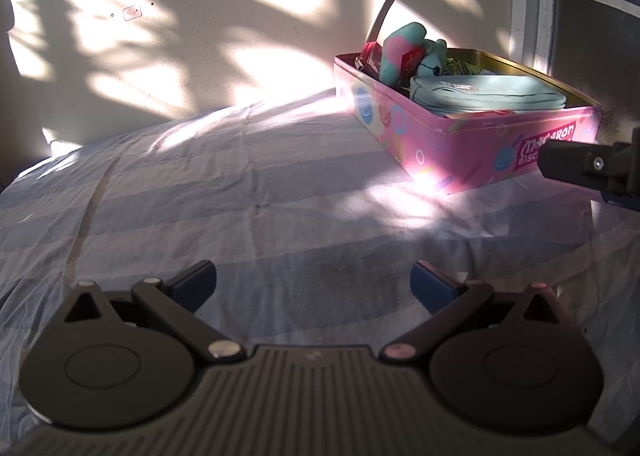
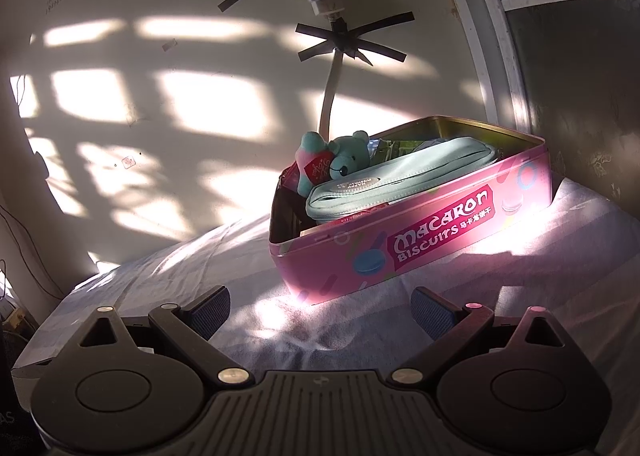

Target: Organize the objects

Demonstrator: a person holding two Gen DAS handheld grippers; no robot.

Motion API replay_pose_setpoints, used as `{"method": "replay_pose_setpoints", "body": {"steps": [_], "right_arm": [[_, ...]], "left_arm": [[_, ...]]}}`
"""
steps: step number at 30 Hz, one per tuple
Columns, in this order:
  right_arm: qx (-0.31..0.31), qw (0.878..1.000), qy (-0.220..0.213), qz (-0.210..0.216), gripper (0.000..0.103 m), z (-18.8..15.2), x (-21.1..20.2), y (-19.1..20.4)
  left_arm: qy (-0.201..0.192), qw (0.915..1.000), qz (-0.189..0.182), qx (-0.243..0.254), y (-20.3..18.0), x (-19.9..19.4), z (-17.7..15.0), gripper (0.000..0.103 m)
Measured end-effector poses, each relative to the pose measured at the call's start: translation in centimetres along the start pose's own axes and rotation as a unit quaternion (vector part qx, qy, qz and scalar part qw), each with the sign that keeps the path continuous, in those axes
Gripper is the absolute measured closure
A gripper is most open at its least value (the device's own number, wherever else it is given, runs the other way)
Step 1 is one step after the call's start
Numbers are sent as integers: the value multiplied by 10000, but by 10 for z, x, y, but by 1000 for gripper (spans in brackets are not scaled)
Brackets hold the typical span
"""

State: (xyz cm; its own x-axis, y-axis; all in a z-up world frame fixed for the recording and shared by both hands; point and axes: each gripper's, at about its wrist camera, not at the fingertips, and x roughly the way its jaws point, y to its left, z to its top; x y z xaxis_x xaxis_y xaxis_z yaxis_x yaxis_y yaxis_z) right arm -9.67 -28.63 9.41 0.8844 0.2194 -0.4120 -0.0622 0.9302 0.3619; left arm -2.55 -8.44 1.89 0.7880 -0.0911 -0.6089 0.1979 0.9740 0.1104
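Both tools are off the goods right now. The left hand-held gripper (image 1: 313, 287) hovers over the striped bed sheet (image 1: 240, 192), its blue-padded fingers (image 1: 196, 283) spread wide with nothing between them. The right hand-held gripper (image 2: 320, 314) is just as wide apart and empty, aimed at the pink macaron biscuit tin (image 2: 420, 240), which sits just ahead of it on the bed, up near the sunlit wall (image 2: 160, 96). From the left wrist view the tin (image 1: 472, 136) lies ahead and to the right, and the right tool's dark finger (image 1: 580, 166) pokes in at the edge in front of it. The tin is open and packed: a teal zip pouch (image 2: 400, 184) lies along the top, and a teal-and-pink plush bear (image 2: 336, 166) sits at the far end beside it. A white cable (image 2: 330, 96), taped to the wall, drops behind the tin.
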Motion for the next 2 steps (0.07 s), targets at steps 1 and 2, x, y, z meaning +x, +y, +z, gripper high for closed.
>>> {"method": "replay_pose_setpoints", "body": {"steps": [1,2], "right_arm": [[1,10000,0,1,6,0,0,0],[-2,10000,0,3,6,0,0,0]], "left_arm": [[-28,10000,-16,6,1,-1,1,0],[-28,10000,-21,-11,2,-1,2,0]]}}
